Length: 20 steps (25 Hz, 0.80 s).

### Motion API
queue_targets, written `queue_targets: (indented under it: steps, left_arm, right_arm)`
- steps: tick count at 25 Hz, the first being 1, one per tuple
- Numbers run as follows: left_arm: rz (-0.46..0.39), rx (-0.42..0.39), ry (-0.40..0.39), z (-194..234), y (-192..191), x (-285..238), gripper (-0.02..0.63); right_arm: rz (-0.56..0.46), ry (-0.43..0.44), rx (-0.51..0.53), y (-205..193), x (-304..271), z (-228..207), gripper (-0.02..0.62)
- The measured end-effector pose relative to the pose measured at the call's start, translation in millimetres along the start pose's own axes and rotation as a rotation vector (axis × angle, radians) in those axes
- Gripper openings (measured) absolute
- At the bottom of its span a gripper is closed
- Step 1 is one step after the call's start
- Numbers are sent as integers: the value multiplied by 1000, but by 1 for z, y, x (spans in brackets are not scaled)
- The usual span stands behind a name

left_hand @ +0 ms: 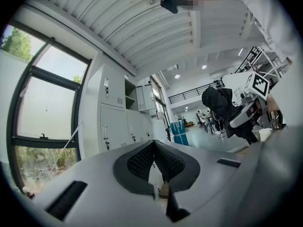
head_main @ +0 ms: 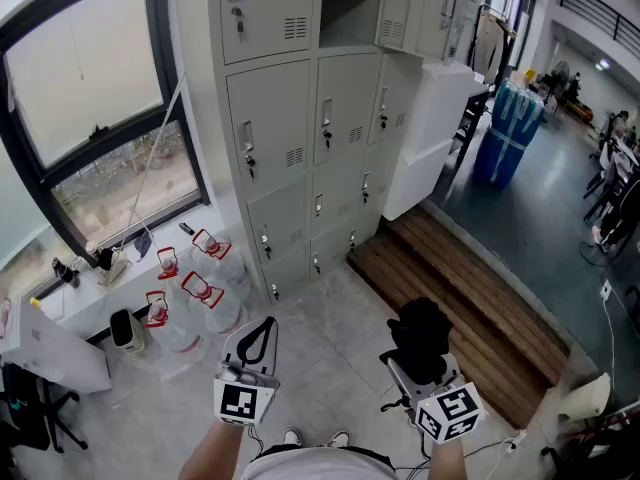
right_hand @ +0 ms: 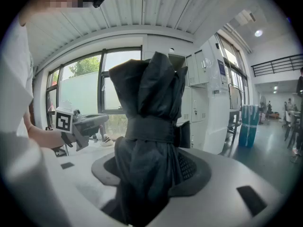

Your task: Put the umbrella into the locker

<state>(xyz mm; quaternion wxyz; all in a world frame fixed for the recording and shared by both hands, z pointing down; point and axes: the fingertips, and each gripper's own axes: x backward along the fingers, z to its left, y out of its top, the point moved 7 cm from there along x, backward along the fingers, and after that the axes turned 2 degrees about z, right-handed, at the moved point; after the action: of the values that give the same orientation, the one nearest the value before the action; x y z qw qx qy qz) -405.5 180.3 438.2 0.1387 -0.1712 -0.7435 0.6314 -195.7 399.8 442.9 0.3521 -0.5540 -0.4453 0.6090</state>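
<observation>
My right gripper [head_main: 415,353] pinches the folded umbrella [right_hand: 149,122] upright, the open locker [head_main: 348,13] well ahead and above it, while my left gripper [head_main: 268,325] rides alongside, jaws pressed together, empty

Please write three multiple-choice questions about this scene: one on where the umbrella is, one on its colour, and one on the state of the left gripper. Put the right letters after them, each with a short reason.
1. Where is the umbrella?
A. in a locker
B. in the right gripper
C. on the floor

2. What colour is the umbrella?
A. red
B. black
C. yellow

3. In what state is the left gripper?
A. wide open
B. shut on a bottle
C. shut and empty

Answers:
1 B: the right gripper view shows its jaws clamped on the folded umbrella.
2 B: it is black in the head view and in the right gripper view.
3 C: the left gripper view shows the jaw tips meeting with nothing between them.
</observation>
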Motion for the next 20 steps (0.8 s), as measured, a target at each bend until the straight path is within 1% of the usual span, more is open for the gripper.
queue_targets:
  steps: [6, 8, 12, 15, 17, 20]
  left_arm:
    - [21, -1, 3, -16, 2, 2, 21]
    - [23, -12, 8, -21, 3, -1, 21]
    - [30, -54, 30, -33, 2, -8, 21]
    - [38, -78, 38, -45, -1, -14, 21]
    - [40, -78, 36, -53, -7, -21, 21]
    - [48, -67, 26, -63, -13, -32, 21]
  right_arm:
    - [3, 28, 6, -4, 8, -5, 247]
    - [4, 40, 3, -5, 9, -9, 247]
    - [-14, 94, -26, -8, 9, -19, 249]
    - [-20, 114, 0, -13, 10, -26, 249]
    - [-17, 128, 16, -17, 7, -32, 249]
    - [0, 141, -4, -25, 1, -41, 249]
